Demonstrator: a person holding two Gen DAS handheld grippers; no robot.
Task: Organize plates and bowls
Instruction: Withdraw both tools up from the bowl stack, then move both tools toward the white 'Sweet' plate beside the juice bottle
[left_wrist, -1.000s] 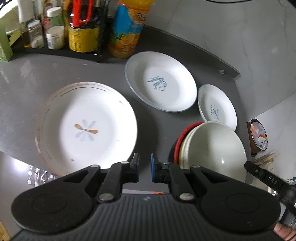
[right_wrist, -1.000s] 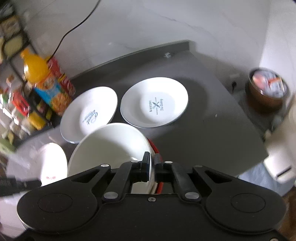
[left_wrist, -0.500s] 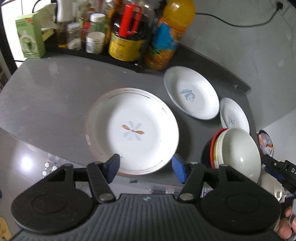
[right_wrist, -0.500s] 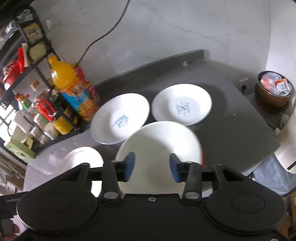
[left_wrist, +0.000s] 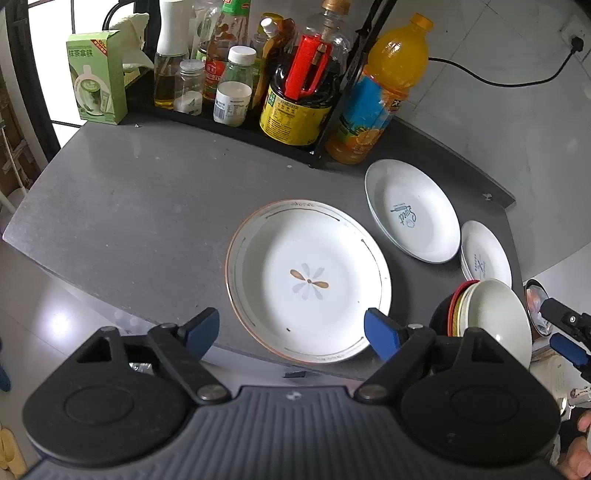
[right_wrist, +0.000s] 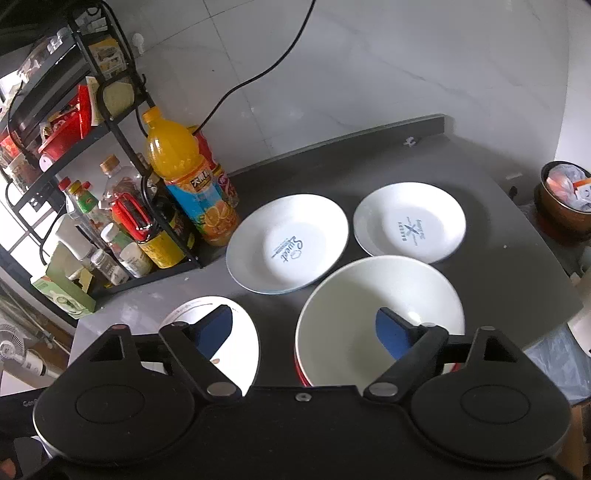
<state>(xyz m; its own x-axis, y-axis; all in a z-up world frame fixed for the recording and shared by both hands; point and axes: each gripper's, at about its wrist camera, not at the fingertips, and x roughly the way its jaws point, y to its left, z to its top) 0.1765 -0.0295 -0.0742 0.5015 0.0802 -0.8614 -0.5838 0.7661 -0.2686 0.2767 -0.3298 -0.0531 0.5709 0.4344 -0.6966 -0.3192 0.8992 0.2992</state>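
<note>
Counter (left_wrist: 140, 206): dark grey, carries all the dishes; a black rack of bottles and jars (left_wrist: 236, 77) stands along its back edge.
Flower plate (left_wrist: 308, 280): the largest dish, white with a thin rim line and a small flower motif, lies flat near the counter's front edge; this is the landmark.
Bowl stack (right_wrist: 380, 317): right of the flower plate at the front edge, apart from it; a wide white bowl on top, red and dark rims showing beneath.
Sweet plate (left_wrist: 412, 210): white with blue script, behind and right of the flower plate, just in front of the orange juice bottle (left_wrist: 376, 92).
Bakery plate (right_wrist: 410, 223): smaller, white, right of the Sweet plate and behind the bowl stack, close to both.
Left tool (left_wrist: 291, 332): released, blue pads spread wide, hovering over the near rim of the flower plate, grasping nothing.
Right tool (right_wrist: 306, 328): released, pads wide apart, above the bowl stack's left side, empty.
Bin (right_wrist: 565, 199): copper-coloured, off the counter, far right of the flower plate.
</note>
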